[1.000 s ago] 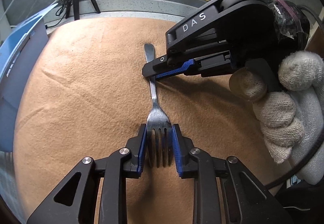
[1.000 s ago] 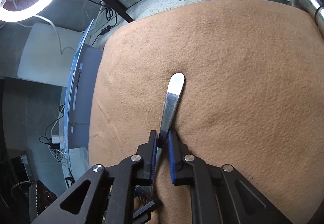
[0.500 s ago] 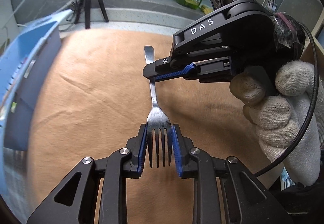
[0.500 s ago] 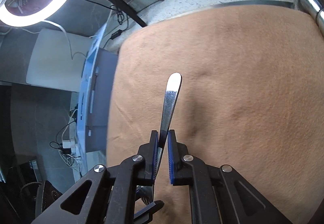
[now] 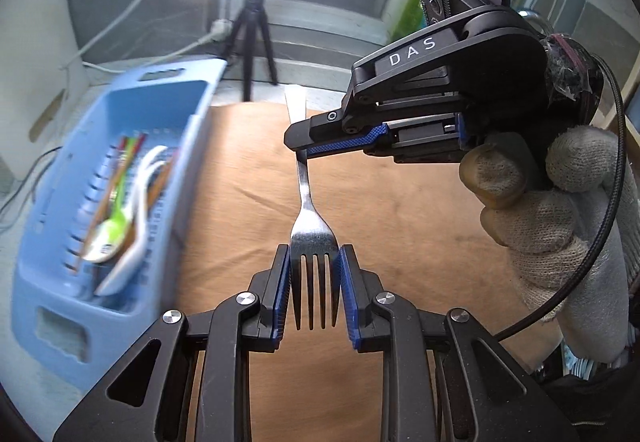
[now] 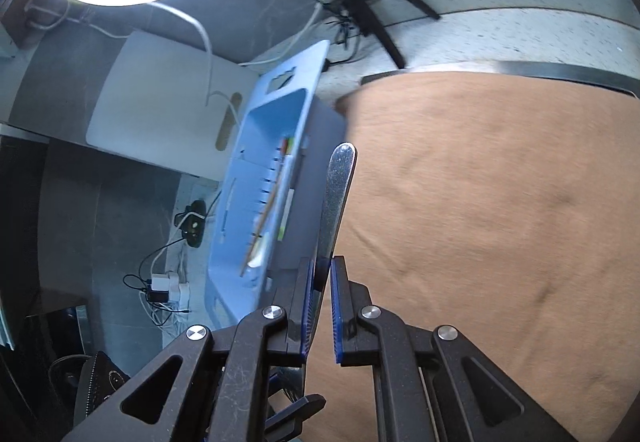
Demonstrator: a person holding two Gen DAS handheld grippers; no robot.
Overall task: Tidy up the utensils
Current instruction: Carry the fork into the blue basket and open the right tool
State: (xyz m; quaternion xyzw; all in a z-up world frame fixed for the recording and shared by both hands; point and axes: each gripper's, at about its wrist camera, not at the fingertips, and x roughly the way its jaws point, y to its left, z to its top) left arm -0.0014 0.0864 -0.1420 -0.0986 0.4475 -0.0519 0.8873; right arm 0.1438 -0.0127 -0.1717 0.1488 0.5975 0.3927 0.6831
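A steel fork (image 5: 308, 210) is held in the air above the tan cloth (image 5: 400, 202). My left gripper (image 5: 314, 290) is shut on its tines. My right gripper (image 5: 302, 154) is shut on its handle from the right. In the right wrist view the fork handle (image 6: 336, 194) sticks out past my right gripper (image 6: 320, 282). A blue plastic basket (image 5: 188, 122) stands at the left with chopsticks, a white spoon and a green spoon (image 5: 114, 226) inside. It also shows in the right wrist view (image 6: 292, 90).
A ring light on a black tripod (image 5: 256, 38) stands behind the cloth. A white board (image 6: 152, 110) leans left of the basket. Cables and a power strip (image 6: 168, 286) lie on the floor at the left.
Both grippers have lifted the fork off the cloth and carried it left. The blue basket has come fully into view beside the fork.
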